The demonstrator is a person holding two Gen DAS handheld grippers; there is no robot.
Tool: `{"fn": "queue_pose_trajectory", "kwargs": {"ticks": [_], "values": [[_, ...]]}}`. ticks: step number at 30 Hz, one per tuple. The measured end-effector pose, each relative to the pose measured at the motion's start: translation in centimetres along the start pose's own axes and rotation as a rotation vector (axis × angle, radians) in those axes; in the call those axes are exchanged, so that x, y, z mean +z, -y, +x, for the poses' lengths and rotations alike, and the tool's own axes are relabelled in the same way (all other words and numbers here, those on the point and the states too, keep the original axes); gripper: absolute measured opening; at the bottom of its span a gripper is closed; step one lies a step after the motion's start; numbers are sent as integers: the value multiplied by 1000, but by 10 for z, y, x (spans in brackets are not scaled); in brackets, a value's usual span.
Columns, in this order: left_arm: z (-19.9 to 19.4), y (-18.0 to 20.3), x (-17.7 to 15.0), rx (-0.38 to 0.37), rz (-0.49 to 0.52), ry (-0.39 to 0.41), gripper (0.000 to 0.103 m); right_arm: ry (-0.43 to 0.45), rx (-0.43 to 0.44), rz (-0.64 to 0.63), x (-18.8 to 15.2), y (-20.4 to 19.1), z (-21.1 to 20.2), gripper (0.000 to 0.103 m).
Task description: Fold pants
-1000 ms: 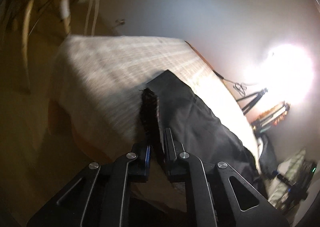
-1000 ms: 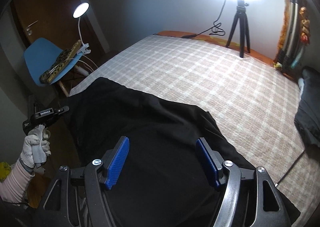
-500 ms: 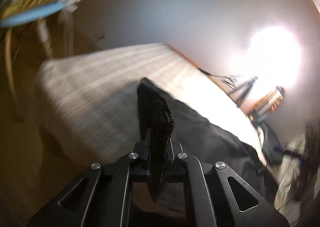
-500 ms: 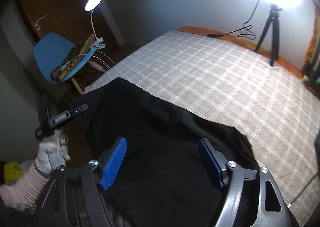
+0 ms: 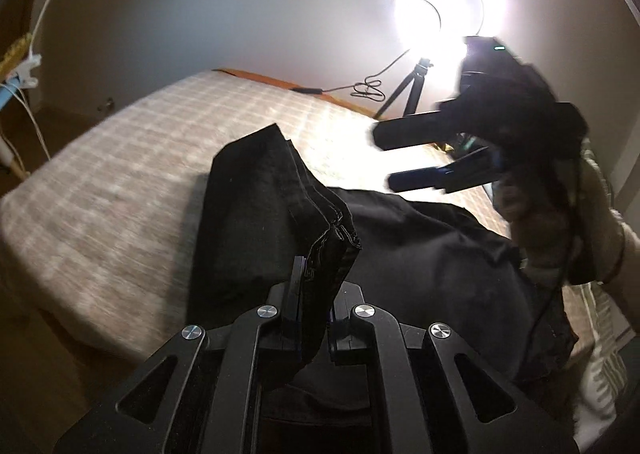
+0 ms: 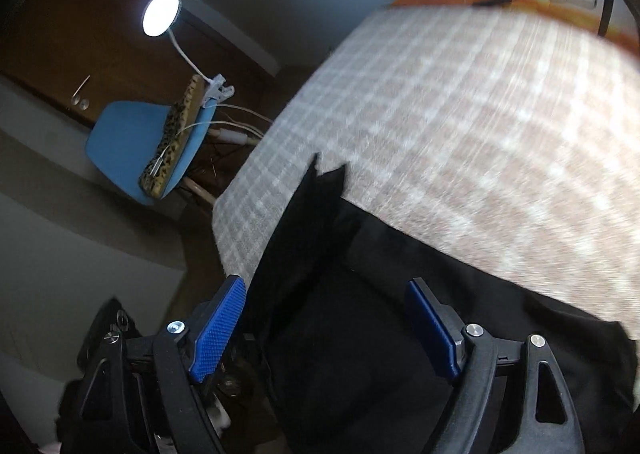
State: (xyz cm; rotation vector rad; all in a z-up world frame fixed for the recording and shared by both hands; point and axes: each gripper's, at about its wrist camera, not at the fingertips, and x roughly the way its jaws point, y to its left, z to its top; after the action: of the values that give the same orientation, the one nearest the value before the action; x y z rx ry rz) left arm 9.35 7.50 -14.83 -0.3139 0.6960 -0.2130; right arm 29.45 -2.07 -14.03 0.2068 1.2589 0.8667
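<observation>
Our left gripper is clamped on the hem of the pants, the black cloth bunched between its closed fingers. A second ago that hem lay flatter and lower before the fingers; now it stands up as a raised flap, with the rest of the pants trailing back across the bed to its near edge. So we judge the left side has begun lifting its corner for the fold.

Our right gripper has just been opening. Its blue fingers stand wide, with nothing pressed between them, though black cloth lies below and behind them. In the earlier right view the pants spread broadly under the fingers; now the view has dropped close to the cloth near the lifted flap, and in the left view the right gripper hangs over the pants with its fingers parted.

We take it the right is heading for a second grip, so both corners can be carried over together.
</observation>
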Motion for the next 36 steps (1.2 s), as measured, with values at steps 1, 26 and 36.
{"fn": "queue_pose_trajectory", "kwargs": {"ticks": [1, 26, 36], "values": [[2, 1, 0, -9, -10, -2, 7, -12, 9, 18, 1, 3, 10, 84], [4, 91, 10, -275, 112, -87, 7, 112, -103, 57, -10, 19, -52, 1], [15, 159, -11, -427, 194, -160, 7, 212, -215, 86, -61, 36, -141, 1]]}}
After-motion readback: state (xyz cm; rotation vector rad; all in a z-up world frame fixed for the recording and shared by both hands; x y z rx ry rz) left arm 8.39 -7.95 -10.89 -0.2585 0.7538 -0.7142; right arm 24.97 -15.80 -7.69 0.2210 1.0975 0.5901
